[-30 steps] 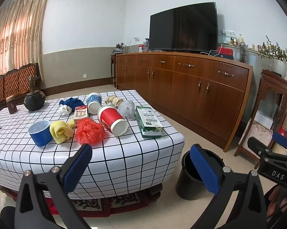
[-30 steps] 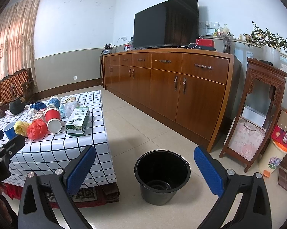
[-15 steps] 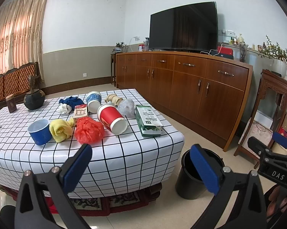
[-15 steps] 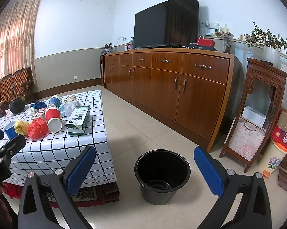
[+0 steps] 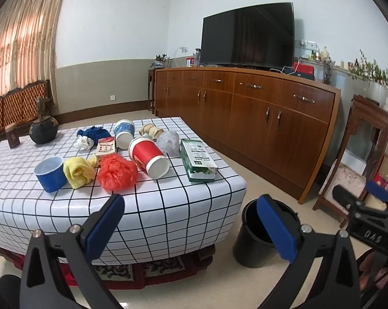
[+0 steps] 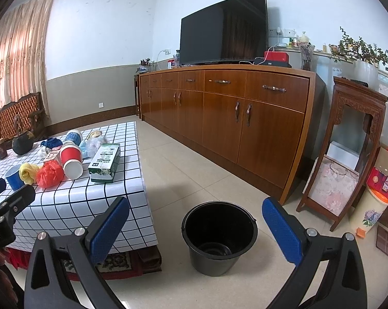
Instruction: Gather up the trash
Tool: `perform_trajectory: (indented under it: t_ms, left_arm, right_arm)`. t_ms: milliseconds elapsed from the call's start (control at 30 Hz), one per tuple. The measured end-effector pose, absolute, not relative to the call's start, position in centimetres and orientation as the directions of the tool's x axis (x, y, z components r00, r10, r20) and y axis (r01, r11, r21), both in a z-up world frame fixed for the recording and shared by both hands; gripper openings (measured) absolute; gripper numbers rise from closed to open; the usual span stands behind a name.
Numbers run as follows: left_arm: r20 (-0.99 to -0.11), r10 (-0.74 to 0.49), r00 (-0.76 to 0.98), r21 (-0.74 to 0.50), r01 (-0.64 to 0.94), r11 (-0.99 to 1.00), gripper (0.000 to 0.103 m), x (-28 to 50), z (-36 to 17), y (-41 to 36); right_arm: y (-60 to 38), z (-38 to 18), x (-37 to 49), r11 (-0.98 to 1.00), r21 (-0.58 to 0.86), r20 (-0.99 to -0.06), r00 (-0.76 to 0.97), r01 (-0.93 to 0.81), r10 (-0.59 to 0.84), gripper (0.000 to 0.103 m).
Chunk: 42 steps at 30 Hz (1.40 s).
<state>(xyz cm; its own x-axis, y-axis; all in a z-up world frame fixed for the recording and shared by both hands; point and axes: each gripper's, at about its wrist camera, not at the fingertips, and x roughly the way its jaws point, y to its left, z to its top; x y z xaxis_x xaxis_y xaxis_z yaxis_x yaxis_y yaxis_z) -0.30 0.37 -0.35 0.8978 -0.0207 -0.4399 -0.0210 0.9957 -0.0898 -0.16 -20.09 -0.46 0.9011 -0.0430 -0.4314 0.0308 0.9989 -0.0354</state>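
Trash lies on a table with a checked cloth: a green carton, a red paper cup on its side, a red plastic bag, a yellow rag, a blue cup, a blue-white cup and a clear crumpled bag. A black bucket stands empty on the floor to the table's right. My left gripper is open and empty, short of the table's front edge. My right gripper is open and empty, above and before the bucket.
A long wooden sideboard with a TV runs along the right wall. A carved wooden stand and boxes sit at the far right. A dark teapot stands at the table's back left. Tiled floor lies between table and sideboard.
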Motion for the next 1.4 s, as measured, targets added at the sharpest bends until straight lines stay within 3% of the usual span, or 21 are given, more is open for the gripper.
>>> perform_trajectory:
  t_ms: [367, 500, 600, 800, 1033, 1300, 1400]
  left_arm:
    - [-0.488, 0.025, 0.873, -0.154, -0.114, 0.981, 0.103, 1.7, -1.1, 4.6]
    - [-0.497, 0.066, 0.865, -0.141, -0.156, 0.978, 0.103, 3.4, -1.8, 7.1]
    - [-0.482, 0.122, 0.868, -0.123, -0.204, 0.971, 0.103, 4.8, -2.2, 8.8]
    - [-0.497, 0.185, 0.848, -0.093, -0.264, 0.96, 0.103, 8.8, -3.8, 11.2]
    - [-0.52, 0.174, 0.836, -0.078, -0.249, 0.965, 0.1, 12.4, -5.8, 11.3]
    - [-0.556, 0.173, 0.813, -0.087, -0.264, 0.96, 0.094, 14.9, -7.6, 11.8]
    - [-0.552, 0.181, 0.814, -0.091, -0.274, 0.957, 0.094, 15.0, -7.7, 11.9]
  right_arm:
    - [-18.7, -0.6, 1.7, 0.998, -0.055, -0.416, 0.91, -0.019, -0.006, 0.103]
    - [-17.0, -1.0, 4.7, 0.994, -0.038, -0.43, 0.9, -0.1, 0.074, 0.103]
    - [-15.1, -1.6, 7.2, 0.987, -0.037, -0.495, 0.861, -0.156, 0.118, 0.103]
    - [-10.9, -2.4, 11.6, 0.969, -0.025, -0.507, 0.838, -0.247, 0.201, 0.103]
    - [-6.7, -4.9, 17.5, 0.954, -0.024, -0.562, 0.794, -0.298, 0.233, 0.103]
    - [-5.6, -6.7, 21.6, 0.944, 0.018, -0.597, 0.754, -0.329, 0.274, 0.094]
    - [-5.3, -6.0, 21.8, 0.935, 0.046, -0.591, 0.745, -0.351, 0.308, 0.086]
